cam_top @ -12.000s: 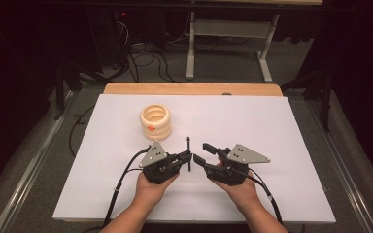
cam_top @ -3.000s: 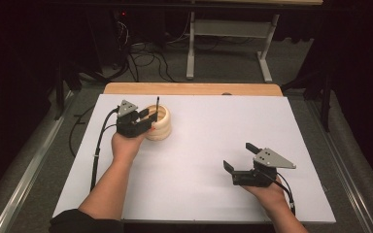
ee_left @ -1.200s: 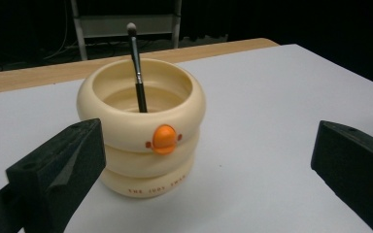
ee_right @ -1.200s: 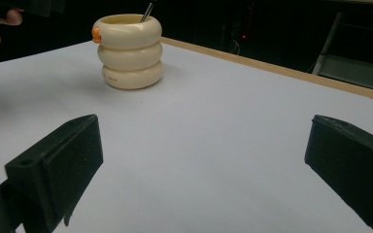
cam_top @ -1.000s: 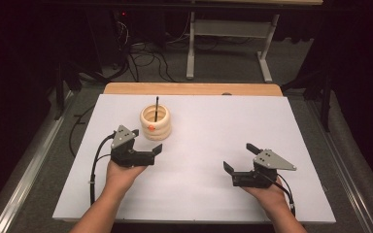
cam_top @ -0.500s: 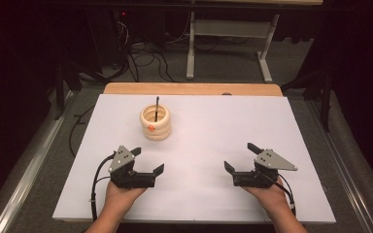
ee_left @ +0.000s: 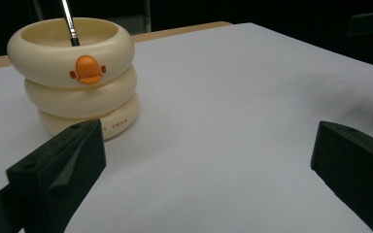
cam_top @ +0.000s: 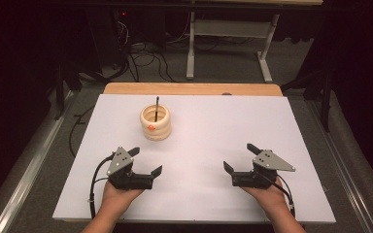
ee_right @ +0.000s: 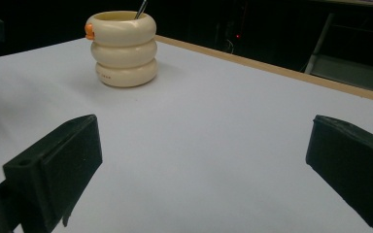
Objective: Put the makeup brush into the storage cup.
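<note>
While both hands rest near the table's (cam_top: 272, 126) front edge, the left gripper (cam_top: 144, 162) and right gripper (cam_top: 240, 158) stand wide open, empty. Well beyond them, a black pen (cam_top: 157, 106) stands upright in the cream ringed holder (cam_top: 155, 123).

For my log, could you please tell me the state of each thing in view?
Holder: upright on the table, untouched.
Pen: standing in the holder, leaning slightly.
Left gripper: open, empty.
Right gripper: open, empty.
</note>
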A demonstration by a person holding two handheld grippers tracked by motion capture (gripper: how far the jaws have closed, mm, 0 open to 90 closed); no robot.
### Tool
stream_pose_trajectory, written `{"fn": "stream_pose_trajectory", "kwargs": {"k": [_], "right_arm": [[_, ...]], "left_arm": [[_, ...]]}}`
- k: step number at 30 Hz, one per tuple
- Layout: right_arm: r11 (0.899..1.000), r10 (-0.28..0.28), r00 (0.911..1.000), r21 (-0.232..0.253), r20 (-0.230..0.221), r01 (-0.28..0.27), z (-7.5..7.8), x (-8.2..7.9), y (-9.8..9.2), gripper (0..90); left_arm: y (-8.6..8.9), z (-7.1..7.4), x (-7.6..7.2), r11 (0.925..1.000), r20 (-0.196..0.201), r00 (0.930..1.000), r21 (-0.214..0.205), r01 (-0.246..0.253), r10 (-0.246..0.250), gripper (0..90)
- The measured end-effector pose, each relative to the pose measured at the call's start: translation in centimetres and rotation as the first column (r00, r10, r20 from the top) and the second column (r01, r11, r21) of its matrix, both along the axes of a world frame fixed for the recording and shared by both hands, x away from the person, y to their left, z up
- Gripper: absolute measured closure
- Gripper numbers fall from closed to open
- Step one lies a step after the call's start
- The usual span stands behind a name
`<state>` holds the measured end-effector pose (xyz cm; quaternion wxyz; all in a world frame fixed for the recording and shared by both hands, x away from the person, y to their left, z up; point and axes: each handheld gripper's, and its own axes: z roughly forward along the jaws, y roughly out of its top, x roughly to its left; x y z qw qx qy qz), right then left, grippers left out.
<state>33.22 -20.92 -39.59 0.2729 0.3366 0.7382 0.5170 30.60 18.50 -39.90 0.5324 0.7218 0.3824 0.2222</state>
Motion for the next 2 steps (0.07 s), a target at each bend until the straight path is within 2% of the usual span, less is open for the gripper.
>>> {"fn": "stream_pose_trajectory", "kwargs": {"k": [2], "right_arm": [[1.000, -0.001, 1.0000, 0.001, 0.002, 0.001, -0.02, 0.02, -0.03, 0.9]], "left_arm": [[0.08, 0.07, -0.03, 1.0000, 0.001, 1.0000, 0.001, 0.000, 0.000, 0.0]]}}
